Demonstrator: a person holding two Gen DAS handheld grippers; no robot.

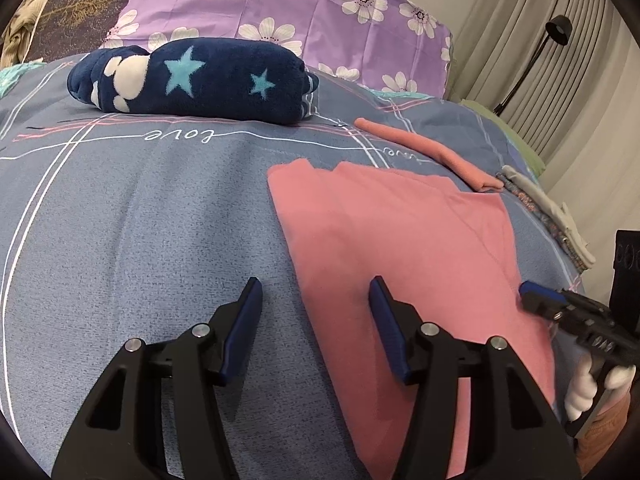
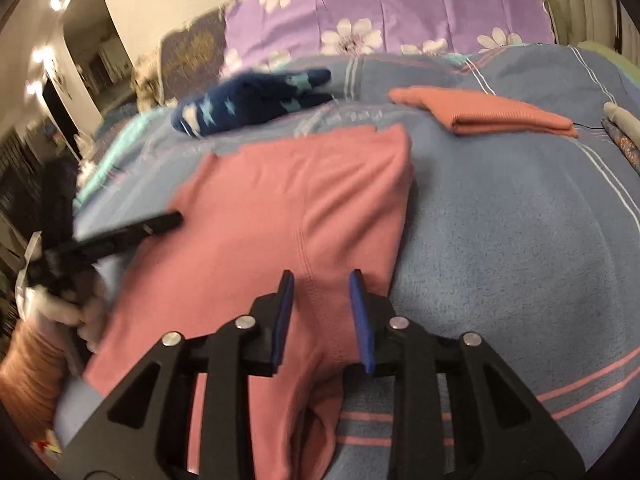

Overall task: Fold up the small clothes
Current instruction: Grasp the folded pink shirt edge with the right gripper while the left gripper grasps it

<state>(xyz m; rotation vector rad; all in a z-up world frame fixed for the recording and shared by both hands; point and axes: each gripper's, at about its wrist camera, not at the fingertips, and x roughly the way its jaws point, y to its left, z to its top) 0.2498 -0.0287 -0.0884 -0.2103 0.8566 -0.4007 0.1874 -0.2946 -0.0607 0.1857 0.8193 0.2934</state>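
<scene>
A pink garment point(image 1: 404, 248) lies flat on the blue bedspread point(image 1: 140, 216); it also shows in the right wrist view point(image 2: 288, 200). My left gripper point(image 1: 316, 288) is open and empty, its right finger over the garment's left edge, its left finger over the bedspread. It shows blurred in the right wrist view point(image 2: 168, 222) at the garment's left side. My right gripper point(image 2: 322, 280) is open and empty above the garment's near right part, straddling a seam. It shows in the left wrist view point(image 1: 532, 292) at the garment's right edge.
A folded salmon garment point(image 1: 432, 152) point(image 2: 492, 116) lies beyond the pink one. A rolled navy star blanket point(image 1: 192, 76) point(image 2: 248, 100) and a purple flowered pillow point(image 1: 304, 8) sit at the back. Folded grey and patterned cloth point(image 1: 544, 216) lies at the right bed edge. A black lamp point(image 1: 556, 32) stands by the curtains.
</scene>
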